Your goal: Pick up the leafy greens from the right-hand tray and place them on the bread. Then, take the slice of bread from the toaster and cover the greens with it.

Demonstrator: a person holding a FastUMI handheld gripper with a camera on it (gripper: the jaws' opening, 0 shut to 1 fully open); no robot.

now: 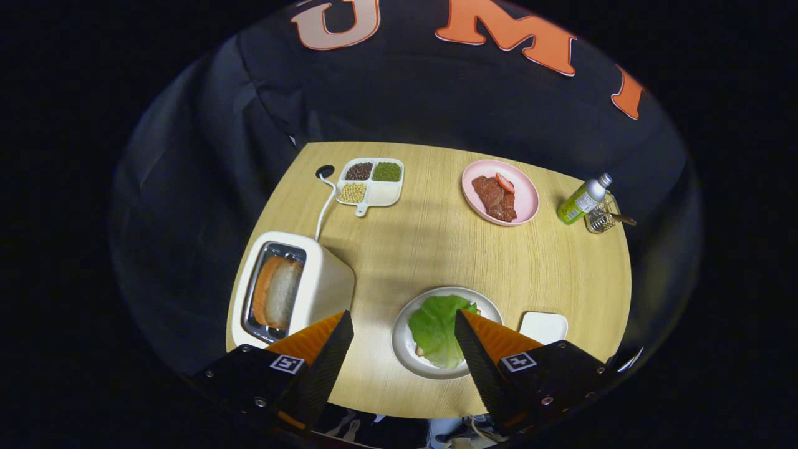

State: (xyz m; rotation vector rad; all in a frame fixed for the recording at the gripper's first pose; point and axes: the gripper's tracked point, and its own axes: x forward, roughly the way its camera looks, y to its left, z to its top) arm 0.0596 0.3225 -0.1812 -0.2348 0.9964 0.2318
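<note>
a pale wood-grain table (pixel 436 249) is standing against a black cloth wall (pixel 436 106), light falling on its top and soft shadows crossing it

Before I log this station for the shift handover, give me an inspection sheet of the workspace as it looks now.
Surface: wooden table, lit from above.
Job's things: lettuce leaf lies on the white plate, covering what is under it; bread slice stands in the toaster; small white tray right of the plate.
Clutter: divided dish of beans, pink plate with meat, green bottle beside a wire rack.
Grippers: gripper above the table, jaws open, the plate between them, holding nothing.
Cables: white cord runs from the toaster to a table port.
Surroundings: black cloth wall.
</note>
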